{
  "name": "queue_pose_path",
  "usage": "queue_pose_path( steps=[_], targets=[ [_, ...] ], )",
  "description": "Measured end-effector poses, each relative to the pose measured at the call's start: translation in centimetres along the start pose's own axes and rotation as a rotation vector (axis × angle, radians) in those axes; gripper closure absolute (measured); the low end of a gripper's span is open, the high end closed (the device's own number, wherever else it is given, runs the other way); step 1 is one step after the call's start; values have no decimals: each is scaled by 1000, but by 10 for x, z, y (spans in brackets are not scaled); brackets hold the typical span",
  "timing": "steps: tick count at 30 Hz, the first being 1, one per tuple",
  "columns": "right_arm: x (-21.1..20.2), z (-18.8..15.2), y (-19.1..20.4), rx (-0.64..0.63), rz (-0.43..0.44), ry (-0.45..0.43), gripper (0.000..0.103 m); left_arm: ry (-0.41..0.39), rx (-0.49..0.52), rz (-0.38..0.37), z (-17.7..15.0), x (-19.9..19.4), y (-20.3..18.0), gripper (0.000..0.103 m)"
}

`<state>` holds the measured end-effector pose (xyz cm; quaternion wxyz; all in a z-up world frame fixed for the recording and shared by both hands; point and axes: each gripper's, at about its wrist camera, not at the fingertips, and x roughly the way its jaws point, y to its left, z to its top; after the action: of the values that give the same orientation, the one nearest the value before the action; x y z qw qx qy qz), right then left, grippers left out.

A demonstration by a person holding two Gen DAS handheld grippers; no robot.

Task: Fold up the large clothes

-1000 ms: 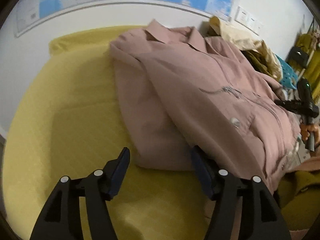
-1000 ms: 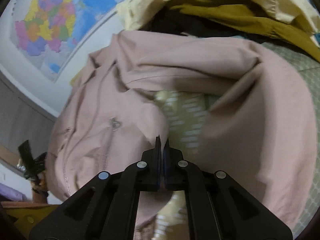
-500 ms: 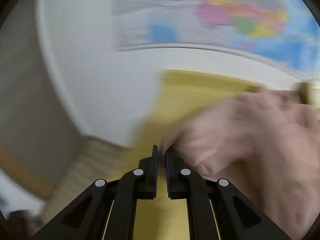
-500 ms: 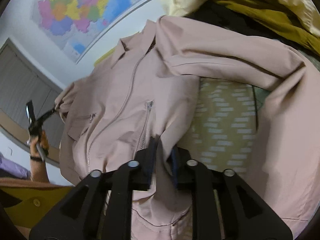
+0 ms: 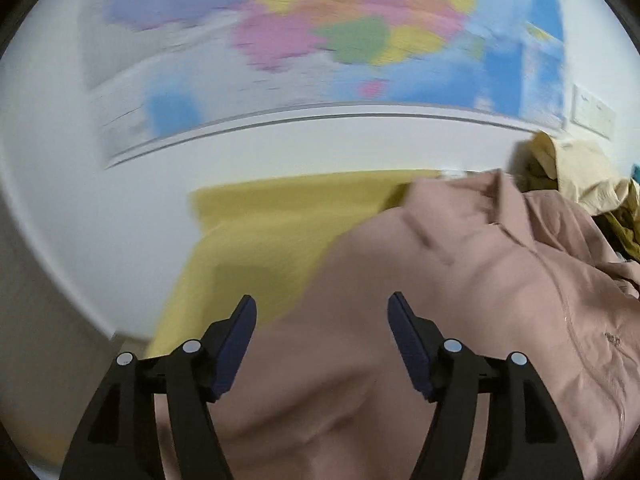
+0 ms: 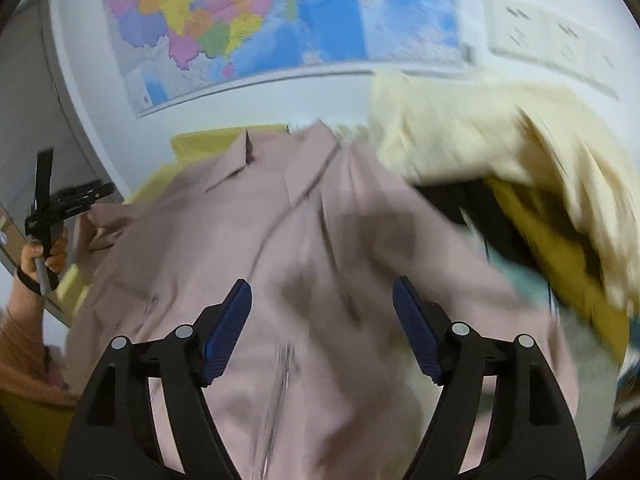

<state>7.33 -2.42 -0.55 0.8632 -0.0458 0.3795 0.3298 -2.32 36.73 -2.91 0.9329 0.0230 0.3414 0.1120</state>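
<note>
A dusty-pink zip jacket (image 5: 460, 300) lies spread on a yellow cover (image 5: 260, 224), its collar toward the wall. My left gripper (image 5: 322, 320) is open and empty above the jacket's left edge. The jacket also shows in the right wrist view (image 6: 280, 260), front up, collar (image 6: 248, 160) at the far side. My right gripper (image 6: 322, 308) is open and empty over the jacket's middle. The left gripper also shows in the right wrist view (image 6: 60, 200) at the far left, held in a hand beside the jacket's left shoulder. Both views are blurred by motion.
A pile of cream and mustard clothes (image 6: 520, 168) sits against the jacket's right side, also at the right of the left wrist view (image 5: 580, 176). A wall map (image 6: 260, 20) hangs behind. The yellow cover's left edge (image 5: 176, 300) drops off by the white wall.
Both grippers were shut on the jacket fabric half a second ago and are now open, having let go. The jacket now lies spread flatter, with the right sleeve area pulled out.
</note>
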Motion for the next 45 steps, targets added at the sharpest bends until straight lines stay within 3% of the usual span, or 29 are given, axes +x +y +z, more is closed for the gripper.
queue_pose_path(
  steps=[6,10,11,13,14,15,16,18,20,23,26,28,31,33,35,37,38,40,42,43,44,45],
  targets=[
    [74,70,15,-111,-76,4,30,13,130,-4,44,82,-46,37],
    [130,96,14,-181,-148,98,32,79,130,-35,67,128,-47,36],
    [140,97,14,-190,-161,121,34,96,135,-59,69,136,-46,30],
    [161,96,10,-215,-189,174,45,148,150,-101,71,155,-48,18],
    [173,95,7,-234,-214,202,63,188,176,-129,70,166,-51,15],
    [181,94,5,-249,-240,221,94,213,196,-153,67,173,-54,15],
    [185,94,2,-248,-251,234,97,230,224,-150,65,181,-59,18],
    [181,105,-11,-178,-219,209,98,223,246,-147,64,188,-64,41],
    [167,120,-23,-135,-235,139,98,208,261,-116,69,190,-68,84],
    [148,140,-43,-35,-206,53,98,142,260,-32,90,187,-76,102],
    [140,149,-62,58,-209,-26,98,70,207,13,113,182,-82,101],
    [146,149,-68,109,-189,-25,98,55,181,40,124,186,-86,98],
    [168,139,-66,86,-229,35,97,49,162,10,128,186,-83,48],
    [172,135,-66,77,-235,45,97,53,181,-31,119,182,-79,45],
    [170,134,-66,63,-223,40,94,117,162,-134,107,182,-71,28],
    [166,133,-67,62,-211,40,85,142,155,-162,102,186,-71,24],
    [163,136,-65,62,-200,39,73,147,157,-161,100,187,-72,24],
    [153,134,-62,57,-182,29,67,170,161,-148,97,195,-77,20],
    [140,131,-55,33,-179,25,58,193,162,-130,96,207,-84,21],
    [135,129,-50,27,-174,17,53,205,162,-108,97,217,-89,36],
    [128,126,-48,22,-168,11,44,223,154,-112,99,224,-92,70],
    [120,122,-46,15,-159,8,43,241,131,-121,101,231,-93,86]
  ],
)
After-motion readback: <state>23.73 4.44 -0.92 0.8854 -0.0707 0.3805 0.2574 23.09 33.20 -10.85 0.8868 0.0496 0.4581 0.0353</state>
